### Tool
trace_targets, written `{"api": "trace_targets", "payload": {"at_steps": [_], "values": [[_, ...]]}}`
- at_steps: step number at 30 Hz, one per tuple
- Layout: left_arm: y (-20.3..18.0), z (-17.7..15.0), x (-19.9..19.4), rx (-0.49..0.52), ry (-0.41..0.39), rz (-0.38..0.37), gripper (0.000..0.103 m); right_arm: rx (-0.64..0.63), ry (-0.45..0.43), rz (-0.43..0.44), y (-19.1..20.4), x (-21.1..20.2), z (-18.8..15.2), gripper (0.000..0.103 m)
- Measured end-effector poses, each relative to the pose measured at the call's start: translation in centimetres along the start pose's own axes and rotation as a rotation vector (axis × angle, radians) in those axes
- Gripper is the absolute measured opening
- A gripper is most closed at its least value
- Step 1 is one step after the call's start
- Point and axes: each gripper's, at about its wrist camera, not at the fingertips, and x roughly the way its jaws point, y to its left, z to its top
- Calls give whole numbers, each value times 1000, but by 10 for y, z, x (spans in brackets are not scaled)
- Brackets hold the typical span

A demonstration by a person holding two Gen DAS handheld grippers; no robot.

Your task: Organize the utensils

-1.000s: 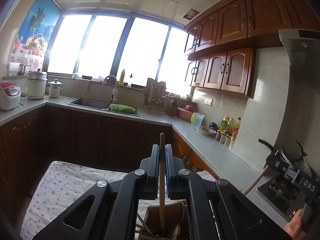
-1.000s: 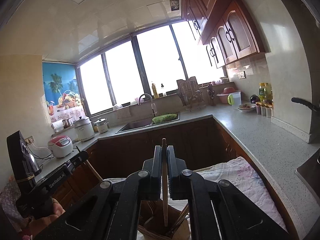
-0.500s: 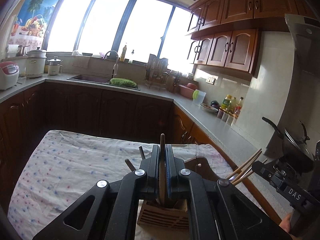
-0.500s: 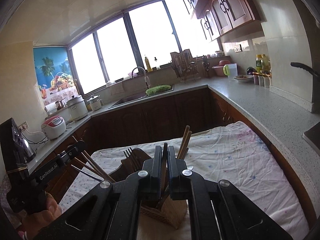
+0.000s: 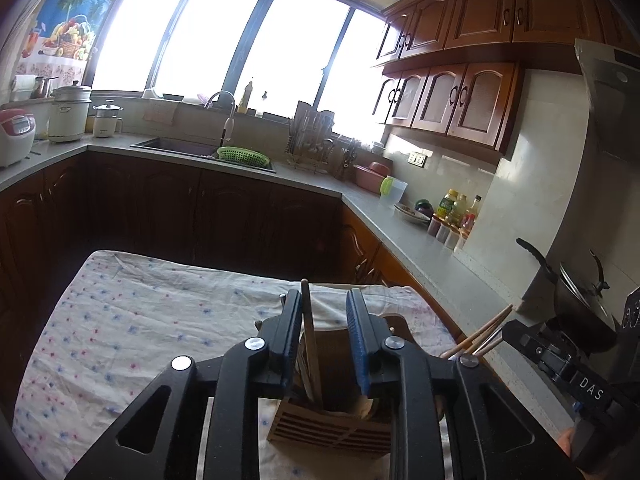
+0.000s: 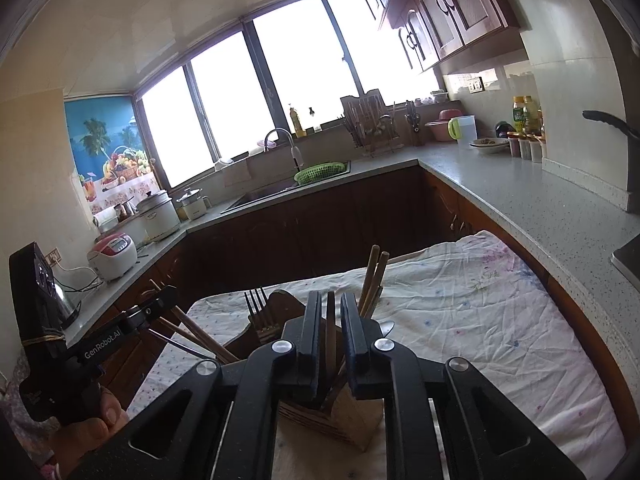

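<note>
A wooden slatted utensil holder (image 5: 328,426) stands on the cloth-covered table and also shows in the right wrist view (image 6: 352,416). My left gripper (image 5: 325,308) is open just above it, with a wooden stick (image 5: 310,344) leaning free by its left finger and standing in the holder. My right gripper (image 6: 331,308) is slightly open, with a wooden stick (image 6: 330,332) loose between its fingers, its lower end in the holder. Chopsticks (image 6: 372,280), a fork (image 6: 256,308) and a wooden spatula (image 6: 284,308) stand in the holder.
The table carries a white flowered cloth (image 5: 132,328). Grey counters (image 6: 528,200) run around it, with a sink (image 5: 180,146), a green basket (image 6: 320,172), rice cookers (image 5: 12,136), bottles (image 5: 452,208) and a pot on the stove (image 5: 580,300).
Both grippers have opened and let go of their wooden sticks, which now stand in the holder. Both views have tilted up a little.
</note>
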Motion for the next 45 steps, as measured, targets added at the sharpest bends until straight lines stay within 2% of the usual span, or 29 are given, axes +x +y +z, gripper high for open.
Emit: {"api": "trace_targets", "payload": {"at_steps": [1,2,4,6,7,8,9,10,14,21,26,39,43,45], "values": [[-1,3,-6,0,-14,-5,36,4,-11,4,0,-4,2,33],[-1,2,-13,0,-30,-5,44,9,-25,9,1,-10,4,38],[-1,4,-28,-3,-60,-5,52,17,-61,16,2,-22,8,56],[-1,3,-44,-7,-84,0,61,24,-100,17,2,-36,12,67],[0,3,-53,-10,-96,7,69,25,-117,14,2,-43,13,79],[1,0,-61,-11,-108,12,74,26,-135,9,2,-50,13,86],[2,-6,-70,-11,-118,19,76,26,-152,7,2,-57,12,97],[2,-11,-78,-8,-123,30,81,26,-166,6,1,-62,11,103],[3,-40,-104,-11,-123,55,85,25,-160,-6,-2,-76,-5,103],[3,-89,-142,-52,-48,79,86,41,-71,-7,-7,-85,-51,103],[-2,-109,-168,-63,-14,102,86,48,-35,-7,-6,-98,-79,103],[-9,-137,-215,-56,29,148,86,16,-10,-11,8,-132,-131,103],[-17,-132,-233,-23,4,149,86,-11,-19,-7,12,-143,-134,103],[-15,-131,-243,-5,-27,144,90,-42,-46,-12,16,-152,-129,103]]}}
